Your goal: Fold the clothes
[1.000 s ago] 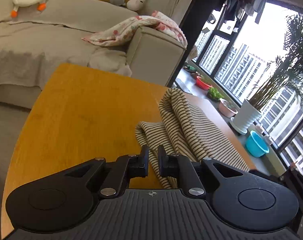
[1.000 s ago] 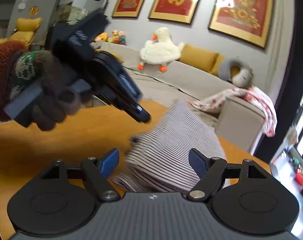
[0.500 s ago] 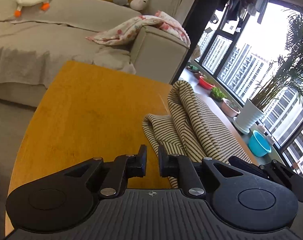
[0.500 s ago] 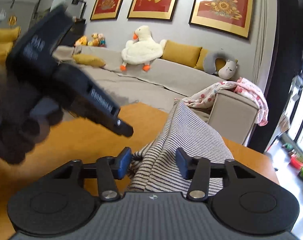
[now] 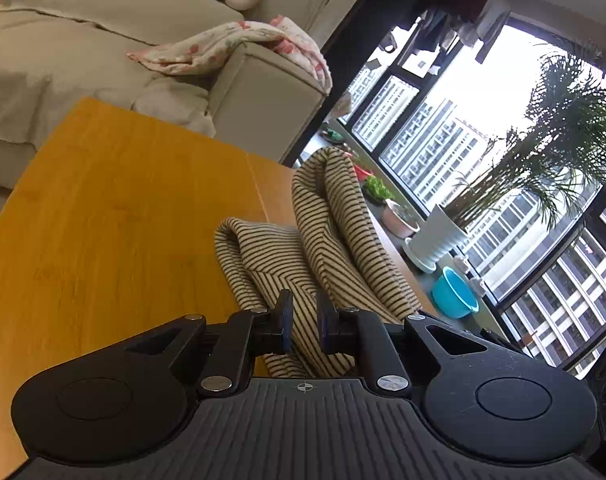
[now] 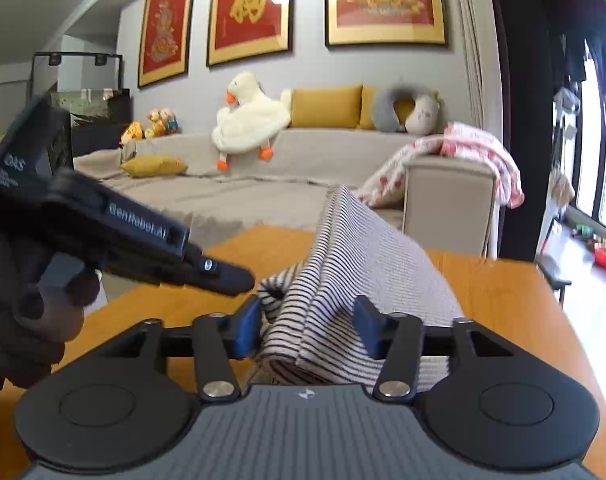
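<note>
Left wrist: left tongs [image 5: 302, 322] nearly closed around striped garment [image 5: 327, 232]; right tongs [image 6: 307, 324] open astride it.

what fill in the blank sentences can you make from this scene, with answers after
1. The striped garment lies on a ____ table.
2. The left gripper is nearly shut with ____ cloth between its fingers.
3. The plush on the sofa back is a white ____.
4. The bowl by the window is ____.

Answers: wooden; striped; duck; blue
</note>
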